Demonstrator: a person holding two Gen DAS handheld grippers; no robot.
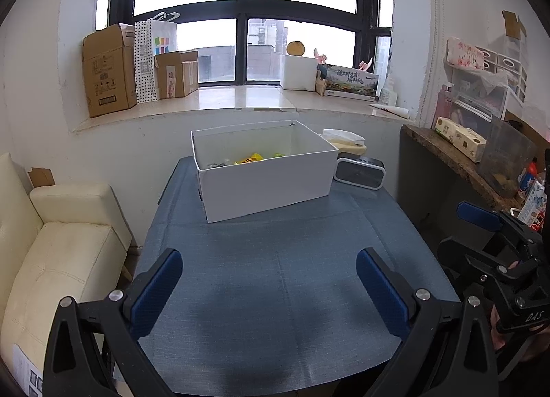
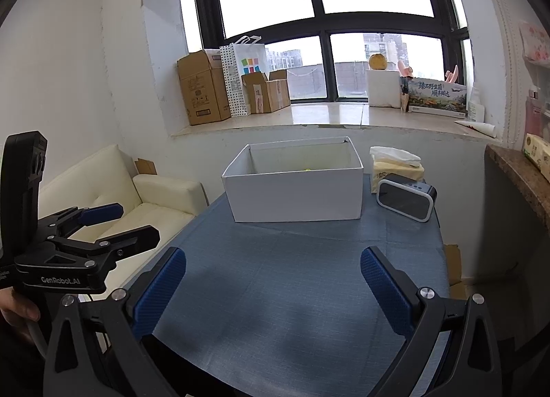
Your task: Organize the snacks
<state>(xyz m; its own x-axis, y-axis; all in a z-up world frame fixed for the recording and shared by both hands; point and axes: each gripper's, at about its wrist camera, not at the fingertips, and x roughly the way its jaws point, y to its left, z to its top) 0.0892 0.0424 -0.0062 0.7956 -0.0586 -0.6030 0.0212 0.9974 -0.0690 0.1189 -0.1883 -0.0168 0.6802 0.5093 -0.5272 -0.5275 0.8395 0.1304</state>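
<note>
Closest to us, we hold the left gripper [image 1: 269, 288] over the near part of the blue tablecloth [image 1: 275, 259], with its blue-padded fingers spread wide and nothing between them. Our right gripper [image 2: 273, 288] is beside it at the same height, its fingers also spread apart and empty.

Further on, at the far end of the table, stands the white box [image 1: 264, 170], open at the top. Inside it we see the snacks [image 1: 250, 158]: a yellow packet, something green and something dark; from the right wrist view only a small yellow spot shows.

Just right of the box stand a grey speaker [image 2: 405, 201] and, behind it, a tissue pack [image 2: 395, 161]. Behind all is the windowsill with cardboard boxes [image 1: 110, 70].
</note>
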